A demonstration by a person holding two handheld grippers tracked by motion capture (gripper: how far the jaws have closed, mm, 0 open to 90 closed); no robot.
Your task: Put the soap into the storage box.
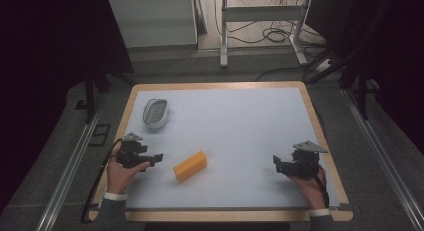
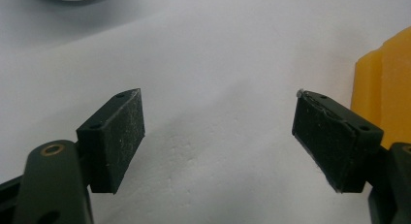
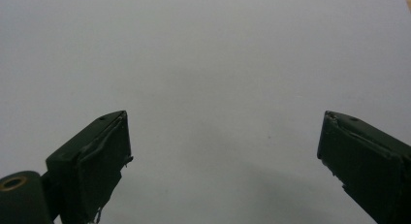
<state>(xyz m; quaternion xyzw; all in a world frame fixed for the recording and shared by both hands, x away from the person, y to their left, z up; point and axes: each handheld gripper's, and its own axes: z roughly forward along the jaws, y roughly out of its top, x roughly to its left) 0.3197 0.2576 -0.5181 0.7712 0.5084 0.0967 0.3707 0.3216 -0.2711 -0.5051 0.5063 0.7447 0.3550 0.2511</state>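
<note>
Table (image 1: 240,116) with white mat. Left gripper (image 1: 159,157) near left edge, jaws wide apart, empty, pointing at orange block (image 1: 190,165) just beside it mid-table. Right gripper (image 1: 276,162) near right edge, jaws wide apart, empty, over bare mat. White soap dish (image 1: 156,112) at far left, apart from block.
</note>
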